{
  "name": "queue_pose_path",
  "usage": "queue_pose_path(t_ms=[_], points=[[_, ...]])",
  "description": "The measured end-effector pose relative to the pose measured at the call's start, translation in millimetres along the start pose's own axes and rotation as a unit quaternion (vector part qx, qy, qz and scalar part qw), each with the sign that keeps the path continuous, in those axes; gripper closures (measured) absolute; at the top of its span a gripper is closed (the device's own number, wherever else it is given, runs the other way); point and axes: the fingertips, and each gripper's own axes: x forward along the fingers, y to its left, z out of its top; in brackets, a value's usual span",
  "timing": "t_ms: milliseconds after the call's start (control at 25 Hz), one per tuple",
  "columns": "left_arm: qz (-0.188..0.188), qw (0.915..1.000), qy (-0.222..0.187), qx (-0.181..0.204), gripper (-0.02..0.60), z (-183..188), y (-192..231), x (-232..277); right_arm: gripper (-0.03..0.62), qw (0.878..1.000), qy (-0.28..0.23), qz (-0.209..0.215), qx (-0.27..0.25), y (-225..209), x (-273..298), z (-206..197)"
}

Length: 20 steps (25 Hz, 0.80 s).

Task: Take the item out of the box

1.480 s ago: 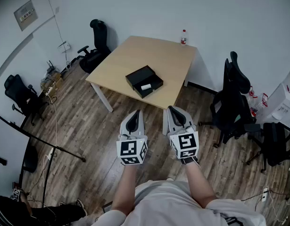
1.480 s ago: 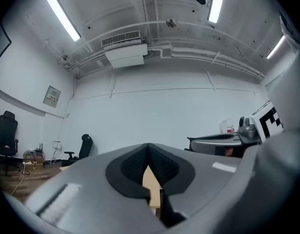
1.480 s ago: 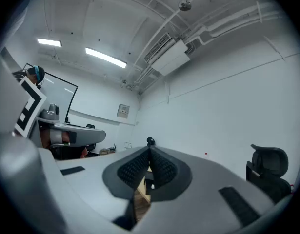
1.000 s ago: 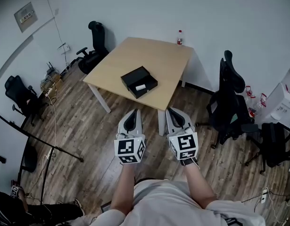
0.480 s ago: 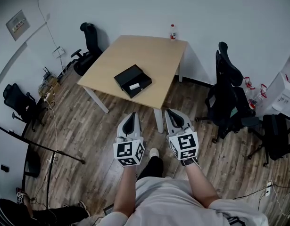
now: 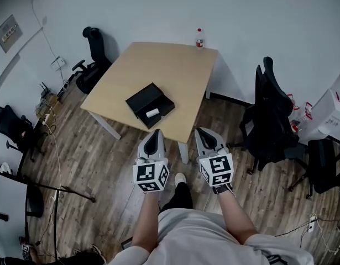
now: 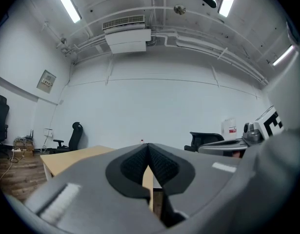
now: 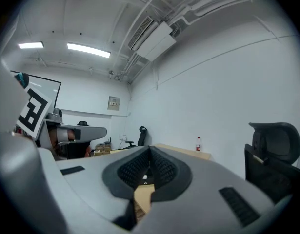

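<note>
**Item in the box, both grippers empty, short of the table**

Nearest, at 6 o'clock, the person holds both grippers side by side over the floor (image 6: 98,164); the left gripper (image 6: 155,134) has its fingers (image 7: 134,165) clenched together on nothing; the right gripper (image 6: 203,132) has its fingers (image 8: 135,168) pressed together too, empty; no part of the task is done yet. Just ahead at 12 o'clock comes the near corner of the table (image 6: 164,70); the black box (image 6: 141,100) lies open close to that edge, at about 11 o'clock from the left gripper; the white item (image 6: 152,113) lies inside it, toward the near side. Reaching in, grasping and lifting out all remain; the fingers would have to part first. Room looks generous; the table is bare beyond the box as far as a bottle (image 6: 199,38) at the far edge. One chair (image 6: 91,53) stands at 10 o'clock; another chair (image 6: 271,115) at 2 o'clock is close by the table's right, the side to mind.
</note>
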Motion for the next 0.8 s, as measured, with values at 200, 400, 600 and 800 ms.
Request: queue_pose_path(t_ms=[200,400,600,800], points=[[0.013,0.9998,0.004,-0.012,0.575,2,47,57,0.582,1.000,0.020,0.019,-0.011,-10,71,4],[0.030,0.9992,0.013,-0.024,0.575,-8,100,110,0.581,0.997,0.039,0.054,-0.025,-9,156,1],[0.051,0.9981,0.017,-0.031,0.575,-22,155,150,0.580,0.993,0.054,0.100,-0.041,1,236,-5],[0.072,0.9966,0.018,-0.037,0.575,-28,212,172,0.580,0.987,0.063,0.134,-0.056,20,297,-11]])
